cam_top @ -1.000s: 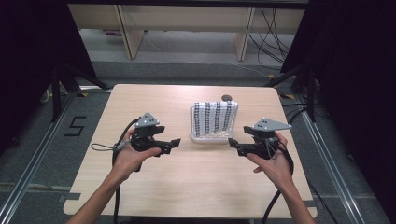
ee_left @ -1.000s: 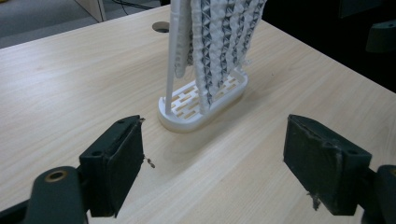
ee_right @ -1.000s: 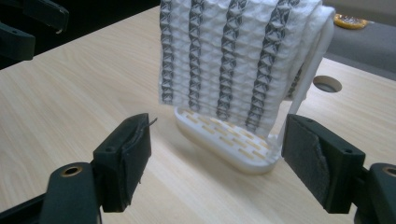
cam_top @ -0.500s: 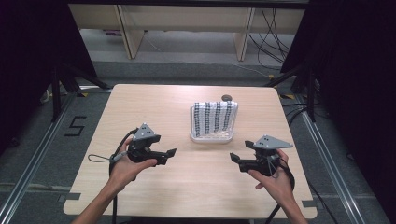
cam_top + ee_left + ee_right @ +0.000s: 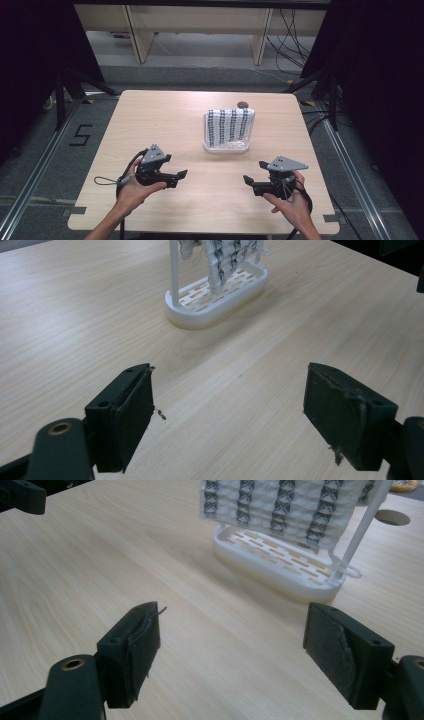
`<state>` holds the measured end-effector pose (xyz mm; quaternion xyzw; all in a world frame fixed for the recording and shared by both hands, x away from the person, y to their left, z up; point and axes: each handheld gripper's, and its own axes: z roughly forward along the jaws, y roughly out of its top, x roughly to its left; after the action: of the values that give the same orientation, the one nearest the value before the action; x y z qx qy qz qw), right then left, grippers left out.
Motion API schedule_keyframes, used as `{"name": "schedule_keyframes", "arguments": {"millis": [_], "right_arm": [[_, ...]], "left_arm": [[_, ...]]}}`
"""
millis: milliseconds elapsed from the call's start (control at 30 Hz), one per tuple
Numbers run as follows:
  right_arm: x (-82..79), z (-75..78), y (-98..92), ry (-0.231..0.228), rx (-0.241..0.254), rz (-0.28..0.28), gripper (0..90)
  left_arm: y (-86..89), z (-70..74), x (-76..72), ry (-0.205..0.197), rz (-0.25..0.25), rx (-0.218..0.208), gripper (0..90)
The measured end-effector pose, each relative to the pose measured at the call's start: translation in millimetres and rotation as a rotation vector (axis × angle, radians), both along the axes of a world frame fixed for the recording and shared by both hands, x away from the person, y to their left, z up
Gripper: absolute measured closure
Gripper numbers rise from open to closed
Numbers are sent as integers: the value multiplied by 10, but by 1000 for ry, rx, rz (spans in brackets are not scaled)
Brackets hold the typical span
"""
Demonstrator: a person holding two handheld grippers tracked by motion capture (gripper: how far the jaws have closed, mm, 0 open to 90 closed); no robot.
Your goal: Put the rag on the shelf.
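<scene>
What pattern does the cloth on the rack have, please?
White with dark criss-cross stripes, clearest in the right gripper view.

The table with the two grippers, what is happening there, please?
A person holds a gripper in each hand over the near part of the table. The left gripper and the right gripper are both open and empty, pointing toward each other. Farther back stands a white rack with a patterned cloth hanging on it, untouched.
</scene>
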<state>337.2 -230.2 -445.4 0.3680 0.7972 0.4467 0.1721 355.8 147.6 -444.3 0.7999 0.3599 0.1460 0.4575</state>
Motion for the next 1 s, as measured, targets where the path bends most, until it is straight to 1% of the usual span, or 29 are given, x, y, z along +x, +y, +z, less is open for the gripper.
{"name": "schedule_keyframes", "arguments": {"millis": [33, 67, 100, 133, 167, 200, 267, 300, 333, 367, 400, 433, 467, 500, 533, 567, 600, 633, 667, 700, 733, 767, 800, 833, 867, 900, 933, 967, 1000], "right_arm": [[-40, -13, 10, 22, 17, -7, 233], [-37, -17, -6, 0, 4, 3, 226], [-37, -17, -6, 0, 4, 3, 226], [-63, -22, -1, 9, 9, -14, 212], [-84, -29, -13, -1, 3, -10, 213], [-97, -32, -17, 9, 5, -7, 213], [-112, -44, -5, 11, 18, -6, 212], [-135, -43, -5, 24, 10, -12, 212], [-136, -60, -2, 5, 9, -7, 213], [-149, -61, -4, 13, 9, -2, 212], [-164, -70, 4, 14, 10, 1, 212], [-188, -83, 7, 15, 3, 9, 211], [-206, -92, 15, 17, 3, 6, 210], [-206, -92, 15, 17, 3, 6, 210], [-211, -127, 17, -7, 1, 23, 206], [-249, -134, 31, 20, 5, 6, 206], [-249, -134, 31, 20, 5, 6, 206], [-233, -176, 16, -28, -12, 31, 203], [-249, -190, 22, -22, -19, 21, 200], [-250, -208, 24, -28, -27, 25, 199], [-250, -208, 24, -28, -27, 25, 199], [-276, -220, 43, -2, -16, 18, 198], [-276, -230, 43, -12, -22, 22, 198], [-281, -244, 47, -4, -31, 39, 190], [-281, -244, 47, -4, -31, 39, 190], [-290, -253, 52, -5, -40, 32, 189], [-295, -258, 52, -20, -52, 38, 189], [-319, -270, 59, -3, -48, 36, 189], [-319, -270, 59, -3, -48, 36, 189]], "left_arm": [[15, -22, -21, -8, -9, 8, 197], [41, -74, -66, -8, -12, 2, 197], [41, -74, -66, -8, -12, 2, 196], [68, -95, -87, -2, -21, 11, 196], [84, -121, -111, 0, -19, 5, 197], [118, -157, -159, 4, -19, 10, 196], [124, -176, -182, 3, -15, 2, 195], [134, -187, -206, 3, -14, 12, 195], [152, -195, -229, 1, -20, 33, 193], [143, -214, -254, 2, -10, 14, 192], [158, -227, -267, 0, -27, 26, 192], [163, -251, -305, 2, -23, 24, 191], [183, -253, -321, -3, -29, 51, 191], [183, -253, -321, -3, -29, 51, 190], [185, -269, -354, -3, -16, 46, 190], [187, -292, -363, -12, -18, 33, 188], [187, -292, -363, -12, -18, 33, 186], [194, -300, -382, -11, -14, 50, 185], [191, -331, -396, -18, -14, 46, 185], [190, -374, -428, -19, -15, 68, 185], [190, -374, -428, -19, -15, 68, 184], [188, -394, -444, -16, -14, 71, 184], [203, -404, -454, -18, -26, 92, 183], [202, -415, -464, -13, -27, 93, 180], [188, -440, -472, -13, -23, 68, 180], [203, -442, -477, -7, -41, 96, 179], [174, -462, -492, -6, -26, 66, 178], [178, -467, -493, -16, -40, 81, 175], [178, -467, -493, -16, -40, 81, 173]]}}
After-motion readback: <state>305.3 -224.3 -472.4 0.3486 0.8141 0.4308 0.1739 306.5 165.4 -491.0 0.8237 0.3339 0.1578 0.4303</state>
